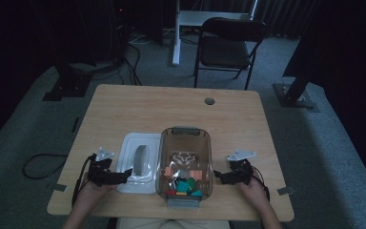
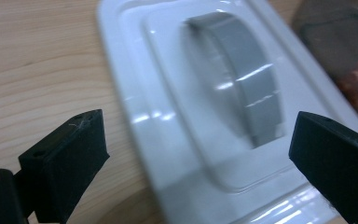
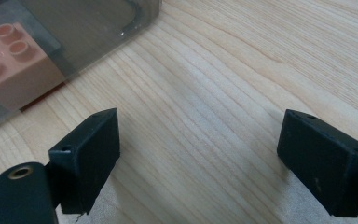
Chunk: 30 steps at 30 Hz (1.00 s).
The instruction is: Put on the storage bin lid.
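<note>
Lid (image 2: pixel 191 107) | your left tool (image 1: pixel 122 176) agape at its near edge, empty | right tool (image 1: pixel 220 177) agape, empty, beside bin (image 1: pixel 209 157) | risk: glossy lid slips from your pinch, skids into bin

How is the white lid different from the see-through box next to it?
The white lid is flat and opaque with a grey handle on top; the box is deeper, smoky and see-through. The lid carries nothing, while the box holds coloured bricks. The left gripper reaches over the lid; the right gripper sits beside the box. Both rest side by side on the table.
</note>
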Motion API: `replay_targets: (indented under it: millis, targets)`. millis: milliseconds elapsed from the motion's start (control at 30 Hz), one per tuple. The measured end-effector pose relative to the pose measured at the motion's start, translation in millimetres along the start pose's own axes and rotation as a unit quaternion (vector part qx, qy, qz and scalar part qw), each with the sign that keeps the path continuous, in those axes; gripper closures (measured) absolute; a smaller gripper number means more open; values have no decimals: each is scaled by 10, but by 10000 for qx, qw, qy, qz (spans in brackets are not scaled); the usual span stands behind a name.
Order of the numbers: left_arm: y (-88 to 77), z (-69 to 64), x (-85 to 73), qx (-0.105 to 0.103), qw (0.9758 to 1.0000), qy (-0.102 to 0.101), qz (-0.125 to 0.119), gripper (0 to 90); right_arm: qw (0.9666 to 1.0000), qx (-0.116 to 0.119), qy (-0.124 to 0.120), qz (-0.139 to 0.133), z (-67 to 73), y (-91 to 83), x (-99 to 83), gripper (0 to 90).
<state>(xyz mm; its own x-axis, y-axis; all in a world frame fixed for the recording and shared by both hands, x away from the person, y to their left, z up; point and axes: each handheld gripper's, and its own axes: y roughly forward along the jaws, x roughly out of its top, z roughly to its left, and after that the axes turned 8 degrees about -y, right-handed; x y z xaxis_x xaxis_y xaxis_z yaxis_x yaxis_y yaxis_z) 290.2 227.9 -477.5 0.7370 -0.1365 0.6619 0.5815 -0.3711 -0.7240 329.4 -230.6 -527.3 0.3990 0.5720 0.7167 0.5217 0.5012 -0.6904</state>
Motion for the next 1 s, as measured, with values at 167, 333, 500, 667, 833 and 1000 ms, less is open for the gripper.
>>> replay_targets:
  millis: [167,333,500,667,833,1000]
  targets:
    - [108,-157,71,-172,9996,182,98,67,10000,-1,-2,0,0,0,0,125]
    - [261,-195,123,-355,9990,215,191,153,10000,-1,0,1,1,0,0,125]
    - [385,-199,158,-411,9988,139,248,279,10000,-9,1,4,5,-1,0,125]
    - [425,-170,189,-498,9985,71,199,470,10000,46,-46,-30,47,-5,5,133]
    - [455,-124,199,-617,9978,-101,223,565,9994,261,-247,-4,175,23,60,126]
    - [451,-79,207,-650,9974,-226,210,599,9988,428,-223,-111,207,31,88,126]
